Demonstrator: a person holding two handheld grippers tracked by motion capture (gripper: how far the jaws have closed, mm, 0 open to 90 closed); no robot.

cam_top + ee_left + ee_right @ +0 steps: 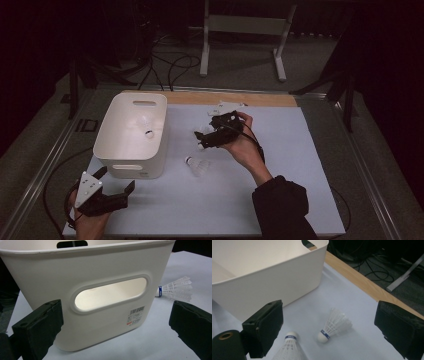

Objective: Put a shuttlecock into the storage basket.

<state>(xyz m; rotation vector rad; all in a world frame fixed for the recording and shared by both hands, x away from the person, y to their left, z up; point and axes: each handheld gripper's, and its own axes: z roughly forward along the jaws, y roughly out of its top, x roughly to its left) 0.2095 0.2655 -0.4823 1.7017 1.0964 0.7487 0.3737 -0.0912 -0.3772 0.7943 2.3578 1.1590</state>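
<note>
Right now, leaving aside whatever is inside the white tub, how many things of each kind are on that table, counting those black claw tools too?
Shuttlecocks on the mat: 2 (near shuttlecock, far shuttlecock)
White tub: 1
Grippers: 2 (left gripper, right gripper), both open
Total: 5

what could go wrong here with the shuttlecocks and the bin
The right gripper hangs open over two shuttlecocks lying close together; closing might nudge one and roll it away, or crush the thin feather skirt. The white bin stands right beside them, so a sideways sweep could knock its wall. The left gripper is open near the bin's front and may bump it.
</note>
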